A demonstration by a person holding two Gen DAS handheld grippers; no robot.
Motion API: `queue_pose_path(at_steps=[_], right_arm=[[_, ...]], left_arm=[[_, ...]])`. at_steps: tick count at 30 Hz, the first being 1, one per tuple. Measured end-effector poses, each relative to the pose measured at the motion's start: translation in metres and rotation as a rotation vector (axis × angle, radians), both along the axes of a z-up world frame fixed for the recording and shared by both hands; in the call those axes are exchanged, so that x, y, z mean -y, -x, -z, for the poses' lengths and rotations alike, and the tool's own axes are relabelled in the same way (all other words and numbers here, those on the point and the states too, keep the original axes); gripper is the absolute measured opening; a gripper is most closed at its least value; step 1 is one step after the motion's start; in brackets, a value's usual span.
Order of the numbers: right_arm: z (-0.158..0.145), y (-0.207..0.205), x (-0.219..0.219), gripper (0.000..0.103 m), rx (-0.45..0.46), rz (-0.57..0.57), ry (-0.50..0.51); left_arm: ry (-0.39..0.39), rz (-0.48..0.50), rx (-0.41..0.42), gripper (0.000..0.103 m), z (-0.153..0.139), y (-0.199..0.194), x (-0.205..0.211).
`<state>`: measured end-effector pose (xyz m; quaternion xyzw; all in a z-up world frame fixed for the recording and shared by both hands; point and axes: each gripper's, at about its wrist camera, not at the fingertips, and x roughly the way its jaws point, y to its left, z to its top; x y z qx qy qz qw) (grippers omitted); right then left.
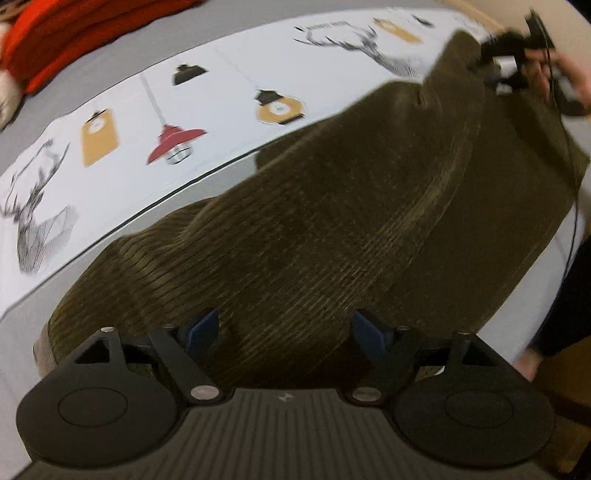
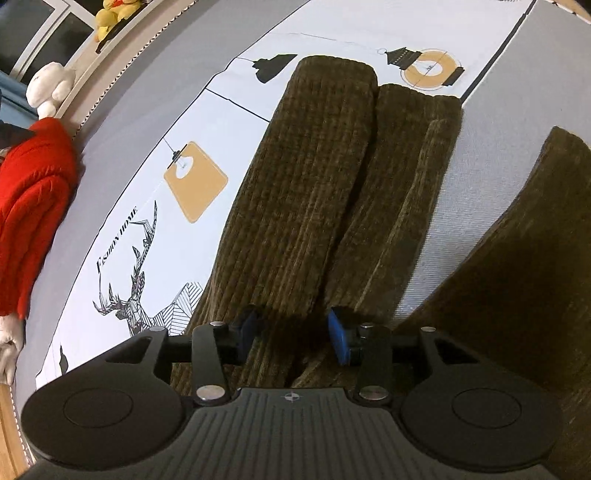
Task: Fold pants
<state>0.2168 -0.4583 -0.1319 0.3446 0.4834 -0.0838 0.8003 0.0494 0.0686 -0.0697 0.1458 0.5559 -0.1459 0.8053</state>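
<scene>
Olive-green corduroy pants (image 1: 332, 221) fill the middle of both our wrist views, spread over a bed sheet (image 1: 122, 173) printed with lamps, tags and deer heads. At the far left of the left wrist view we see a red quilted garment (image 1: 66, 33) bunched on the grey bedding. Moving right, the sheet's white panel curves across the frame, and the pants rise in a lifted, stretched fold above it. Our left gripper (image 1: 284, 330) sits low in the centre, its blue pads set fairly wide apart with corduroy bunched between them; we cannot tell whether they are gripping the cloth. At the upper right, our right gripper (image 1: 515, 51), blurred, meets a far corner of the pants.

In the right wrist view, the red garment (image 2: 33, 206) lies at the left edge, with a white plush toy (image 2: 50, 86) and a yellow plush toy (image 2: 112, 14) on a ledge above it. To the right, the two pant legs (image 2: 314, 192) run away from us side by side across the sheet. Our right gripper (image 2: 295, 338) has its pads apart around a ridge of cloth; whether it pinches is unclear. Another stretch of the pants hangs at the far right.
</scene>
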Motion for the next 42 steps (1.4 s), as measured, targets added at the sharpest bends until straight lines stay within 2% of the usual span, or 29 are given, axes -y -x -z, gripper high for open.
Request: queue_pose_path(at_steps=[1,2,5,7,8,9,11,13,16,20,22,24,27,29,31,33,35,37,39,42], right_arm=[[0.0,-0.001,0.0,0.035,0.002,-0.002,-0.001],[-0.001,0.0,-0.001,0.019,0.006,-0.002,-0.005],[-0.007,0.003,0.003,0.013,0.028,0.015,-0.017],[-0.016,0.009,0.006,0.011,0.056,0.028,-0.03],[-0.023,0.014,0.007,0.011,0.074,0.033,-0.038],[-0.03,0.018,0.008,0.011,0.089,0.036,-0.046],[-0.049,0.03,0.007,0.011,0.125,0.03,-0.042],[-0.067,0.043,0.008,0.01,0.163,0.006,-0.021],[-0.096,0.074,0.011,0.01,0.214,-0.01,0.011],[-0.114,0.126,0.023,0.009,0.175,0.026,0.051],[-0.111,0.154,0.031,0.009,0.12,0.03,0.056],[-0.097,0.179,0.036,0.009,0.01,0.006,0.067],[-0.063,0.2,0.037,0.01,-0.182,-0.043,0.054],[-0.055,0.204,0.043,0.011,-0.217,-0.046,0.053],[-0.054,0.207,0.054,0.011,-0.208,0.003,0.038],[-0.061,0.212,0.076,0.012,-0.147,0.142,0.027],[-0.074,0.22,0.099,0.014,-0.068,0.287,0.066],[-0.083,0.229,0.123,0.016,-0.011,0.416,0.11],[-0.077,0.234,0.142,0.023,-0.016,0.503,0.095],[-0.049,0.229,0.151,0.03,-0.097,0.517,-0.015]], left_arm=[[-0.009,0.02,-0.003,0.084,0.004,-0.002,0.006],[-0.019,0.037,-0.005,0.084,0.008,-0.002,0.008],[-0.082,0.095,-0.013,0.081,0.023,-0.004,0.021],[-0.118,0.118,-0.013,0.056,0.03,-0.005,0.025],[-0.119,0.117,-0.017,0.028,0.032,-0.006,0.025],[-0.112,0.111,-0.023,0.007,0.032,-0.008,0.023],[-0.118,0.103,0.003,0.005,0.027,-0.009,0.02],[-0.097,0.091,0.036,0.004,0.016,-0.005,0.014],[-0.021,0.078,0.08,0.003,-0.006,0.006,-0.002],[0.118,0.063,0.144,0.003,-0.041,0.032,-0.038],[0.182,0.084,0.124,0.003,-0.047,0.045,-0.053],[0.171,0.121,0.07,0.003,-0.039,0.053,-0.057],[0.059,0.182,-0.01,0.003,-0.019,0.059,-0.048],[0.054,0.171,-0.005,0.005,-0.02,0.056,-0.049],[0.114,0.109,0.028,0.012,-0.032,0.044,-0.056],[0.169,0.037,0.07,0.029,-0.044,0.033,-0.063],[0.193,-0.034,0.105,0.036,-0.051,0.021,-0.065],[0.197,-0.094,0.117,0.037,-0.054,0.012,-0.067],[0.176,-0.143,0.122,0.038,-0.055,0.002,-0.066],[0.147,-0.187,0.117,0.04,-0.055,-0.01,-0.065]])
